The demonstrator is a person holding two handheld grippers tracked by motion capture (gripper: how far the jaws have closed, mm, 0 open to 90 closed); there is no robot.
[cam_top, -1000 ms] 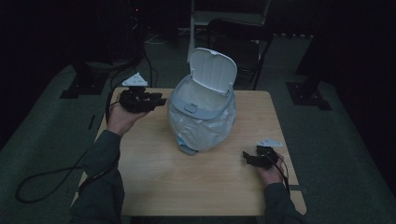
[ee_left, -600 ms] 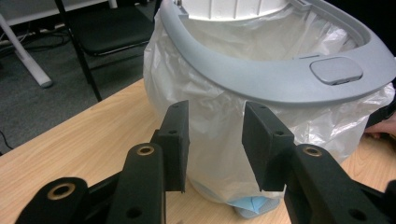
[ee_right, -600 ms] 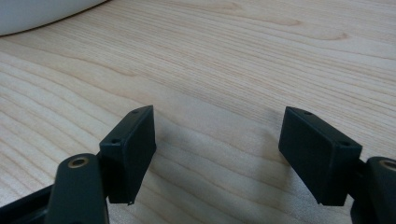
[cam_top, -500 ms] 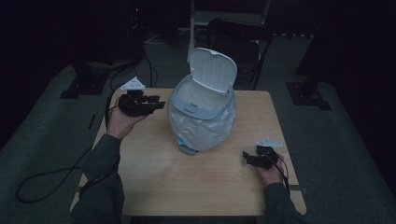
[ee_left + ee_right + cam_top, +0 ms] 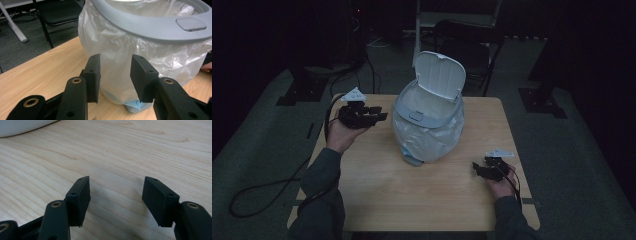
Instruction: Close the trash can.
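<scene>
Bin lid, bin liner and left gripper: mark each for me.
bin lid [image 5: 440, 75], high view, middle of the raised flap.
bin liner [image 5: 117, 50], left gripper view, crinkled plastic below the rim.
left gripper [image 5: 379, 113], high view, between the fingertips.

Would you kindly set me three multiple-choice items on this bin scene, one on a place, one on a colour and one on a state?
1. Where does the bin stand?
A. On the floor
B. On the table
C. On the chair

2. What colour is the bin's rim?
A. Grey
B. Red
C. Green

3. How is the lid?
A. Shut
C. Raised open
B. Lying on the table

Answers:
1 B, since the bin rests on the wooden top between the left claw and the right claw.
2 A, as the left gripper view shows a grey ring over the clear bag.
3 C, because the lid stands up behind the opening.
</scene>
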